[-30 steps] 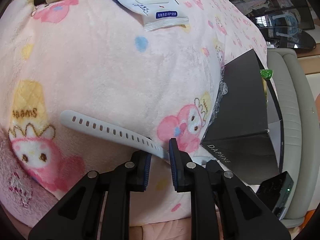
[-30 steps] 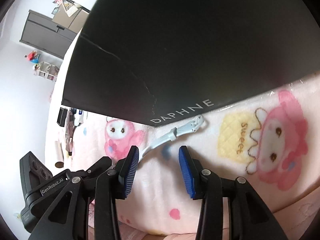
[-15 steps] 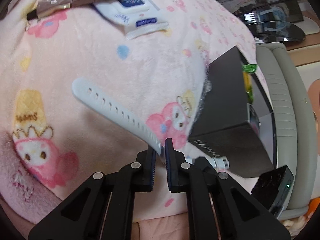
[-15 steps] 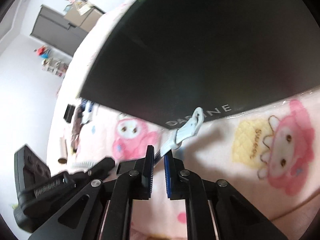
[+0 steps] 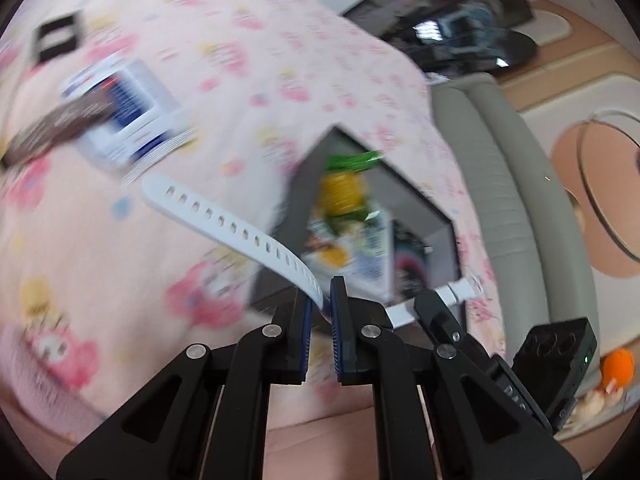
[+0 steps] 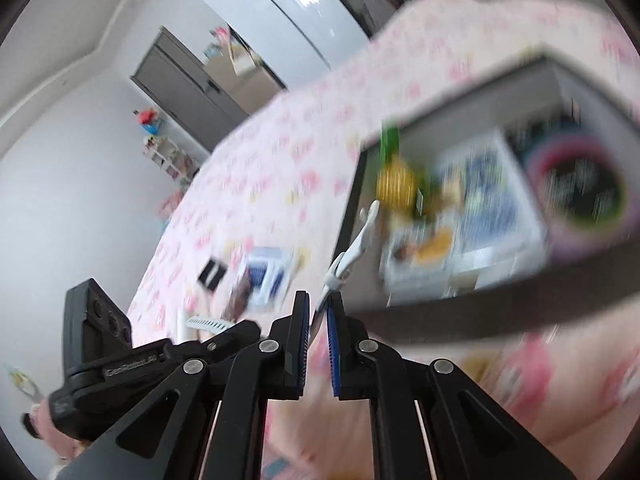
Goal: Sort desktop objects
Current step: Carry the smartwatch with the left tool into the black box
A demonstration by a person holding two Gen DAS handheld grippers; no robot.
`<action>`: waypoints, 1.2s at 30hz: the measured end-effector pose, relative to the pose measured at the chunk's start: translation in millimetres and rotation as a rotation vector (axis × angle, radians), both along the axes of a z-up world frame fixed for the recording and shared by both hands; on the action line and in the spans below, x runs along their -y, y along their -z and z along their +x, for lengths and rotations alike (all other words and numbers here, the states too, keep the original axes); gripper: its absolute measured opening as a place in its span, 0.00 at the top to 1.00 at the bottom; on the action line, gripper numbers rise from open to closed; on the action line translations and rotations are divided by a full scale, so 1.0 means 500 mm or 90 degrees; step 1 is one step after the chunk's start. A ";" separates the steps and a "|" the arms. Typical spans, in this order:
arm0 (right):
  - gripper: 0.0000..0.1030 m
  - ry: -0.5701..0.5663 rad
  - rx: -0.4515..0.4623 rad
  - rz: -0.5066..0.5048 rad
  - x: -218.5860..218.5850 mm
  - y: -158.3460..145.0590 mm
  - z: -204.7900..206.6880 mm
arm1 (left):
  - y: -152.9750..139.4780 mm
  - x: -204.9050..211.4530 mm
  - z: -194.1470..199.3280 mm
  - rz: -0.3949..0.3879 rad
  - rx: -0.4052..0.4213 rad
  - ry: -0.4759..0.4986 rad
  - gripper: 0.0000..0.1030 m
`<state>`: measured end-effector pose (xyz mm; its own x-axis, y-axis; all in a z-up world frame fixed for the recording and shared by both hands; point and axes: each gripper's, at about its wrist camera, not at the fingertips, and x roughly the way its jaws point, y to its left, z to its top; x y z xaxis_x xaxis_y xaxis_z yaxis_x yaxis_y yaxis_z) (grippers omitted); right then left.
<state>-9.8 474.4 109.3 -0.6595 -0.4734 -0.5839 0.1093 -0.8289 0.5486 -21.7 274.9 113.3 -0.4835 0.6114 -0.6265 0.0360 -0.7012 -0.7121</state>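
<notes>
Both grippers have just closed on the white watch strap (image 5: 240, 236) and lifted it off the pink blanket (image 5: 120, 280). Left gripper (image 5: 320, 312) is clamped on the holed end, right gripper (image 6: 318, 312) on the buckle end. The strap now hangs in the air, just beside and above the near wall of the black box (image 5: 444, 236), which already holds 3 or so blurred items. Likely next: carry it over the box and drop it in.

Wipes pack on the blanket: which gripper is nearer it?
Left. The left gripper holds the strap end pointing toward the wipes pack; the right gripper sits farther, by the black box.
</notes>
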 end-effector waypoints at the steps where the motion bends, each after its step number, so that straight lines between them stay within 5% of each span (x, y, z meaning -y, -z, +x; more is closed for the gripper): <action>1: 0.93 0.007 -0.007 0.001 -0.015 -0.012 -0.012 | -0.011 -0.019 -0.020 -0.005 -0.007 0.013 0.93; 5: 0.93 0.050 -0.009 0.009 -0.076 -0.021 -0.065 | -0.008 -0.103 -0.102 -0.012 0.012 0.064 0.93; 12: 0.97 0.105 0.054 -0.003 -0.162 0.052 -0.094 | 0.063 -0.212 -0.170 -0.064 0.072 0.111 0.93; 22: 0.93 0.111 0.067 0.133 -0.133 0.063 -0.114 | 0.101 -0.242 -0.182 -0.158 0.116 0.094 0.89; 24: 0.87 0.117 0.075 0.133 -0.141 0.059 -0.115 | 0.110 -0.238 -0.183 -0.170 0.131 0.092 0.88; 26: 0.61 0.137 0.065 0.133 -0.159 0.047 -0.104 | 0.117 -0.235 -0.179 -0.179 0.147 0.100 0.84; 27: 0.57 0.149 0.057 0.134 -0.170 0.039 -0.097 | 0.120 -0.234 -0.178 -0.182 0.153 0.105 0.83; 31: 0.56 0.192 0.028 0.152 -0.212 0.006 -0.056 | 0.098 -0.231 -0.161 -0.184 0.142 0.112 0.72; 36: 0.56 0.147 0.007 0.157 -0.214 -0.021 -0.052 | 0.042 -0.216 -0.133 -0.207 0.079 0.099 0.74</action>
